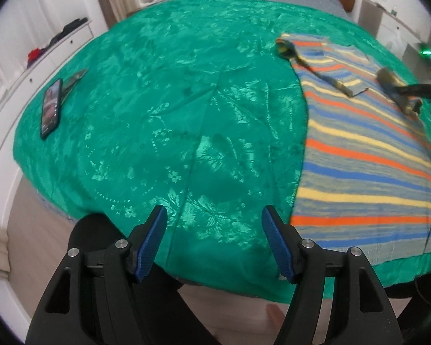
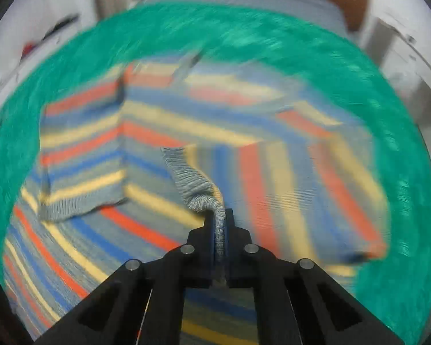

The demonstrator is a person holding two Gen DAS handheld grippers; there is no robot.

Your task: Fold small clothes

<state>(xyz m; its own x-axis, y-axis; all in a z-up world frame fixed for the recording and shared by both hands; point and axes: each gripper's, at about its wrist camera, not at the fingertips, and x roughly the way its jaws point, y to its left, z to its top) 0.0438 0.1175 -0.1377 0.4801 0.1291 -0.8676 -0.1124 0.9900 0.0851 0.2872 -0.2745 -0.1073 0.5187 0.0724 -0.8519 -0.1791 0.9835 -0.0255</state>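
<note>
Right gripper (image 2: 221, 224) pinches the striped sweater's (image 2: 186, 132) cuff (image 2: 192, 184); carry it flat across the body, while left gripper (image 1: 214, 238) hangs wide open.

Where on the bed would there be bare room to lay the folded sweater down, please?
The widest free patch is the green bedspread between the phone near its left edge and the striped sweater. The right side is crowded: the sweater covers it, and the right gripper is pinching its cuff there. The left gripper hangs open over the near edge.

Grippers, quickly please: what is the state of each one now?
Left gripper: open, holding nothing.
Right gripper: closed on the striped sweater cuff.
</note>
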